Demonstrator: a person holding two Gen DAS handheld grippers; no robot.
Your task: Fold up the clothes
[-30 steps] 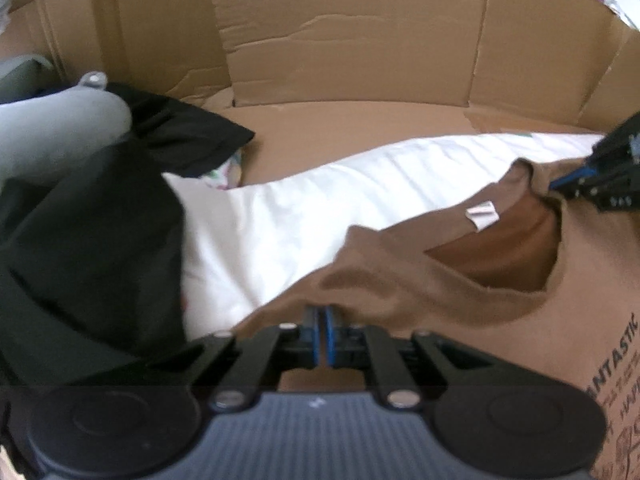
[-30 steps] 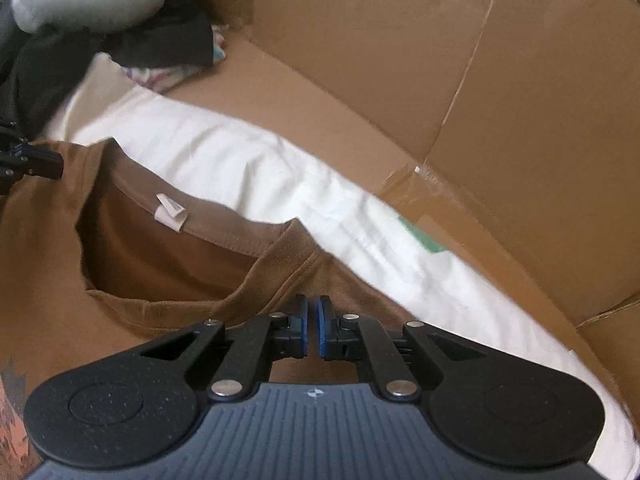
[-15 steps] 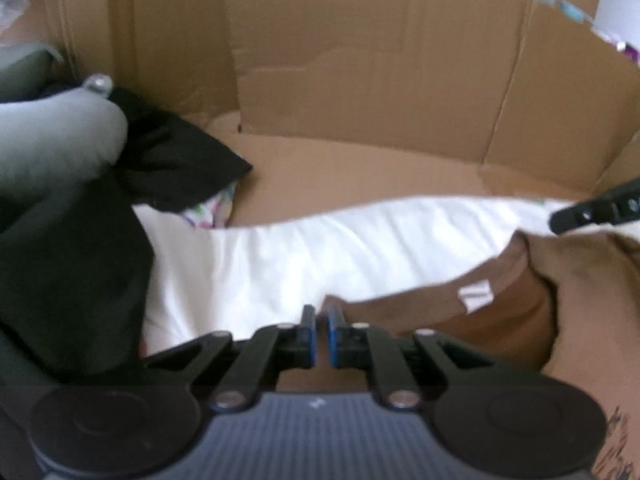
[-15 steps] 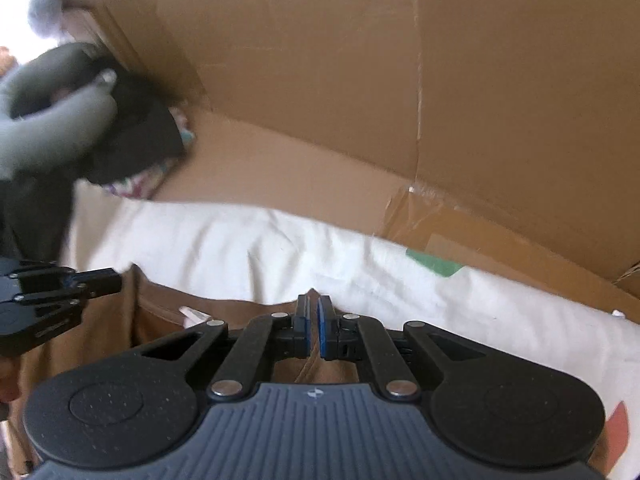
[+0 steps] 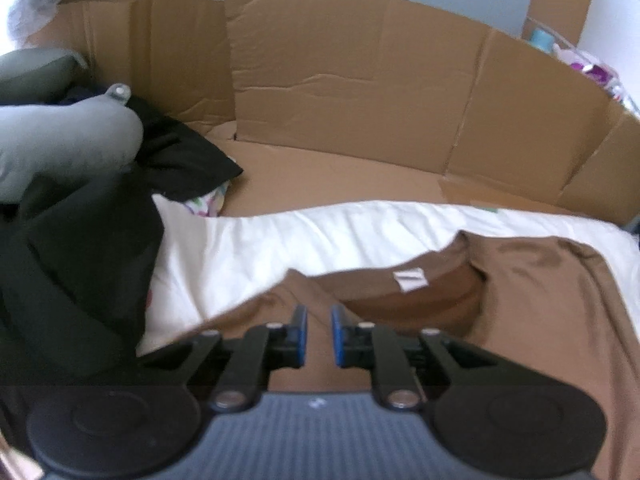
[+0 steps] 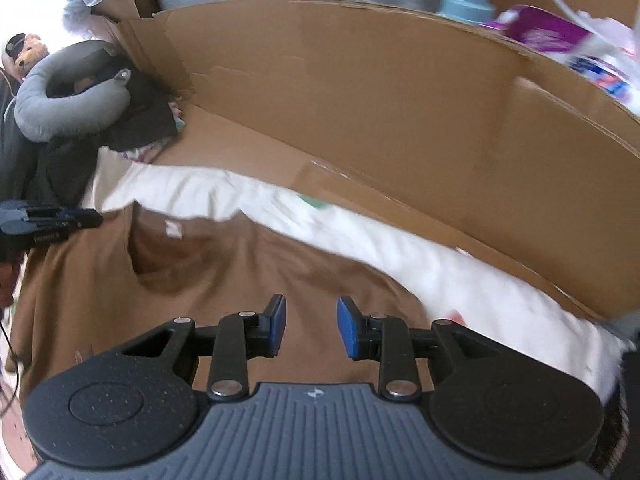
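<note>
Both grippers have let go: the left gripper [image 5: 319, 334] and right gripper [image 6: 311, 326] now hover, jaws apart, over the brown cotton T-shirt [image 6: 248, 280] lying flat on the white sheet [image 5: 304, 236].

Brown T-shirt [image 5: 540, 300]: soft matt knit cloth, with a white woven label [image 5: 409, 280] at the collar. White sheet [image 5: 280, 248]: smooth, lightly creased cloth. Surrounding walls [image 5: 360, 92]: matt, creased corrugated cardboard. Gripper bodies are seen in black matt plastic with blue pads [image 6: 348, 334] and bright metal rivets.
</note>
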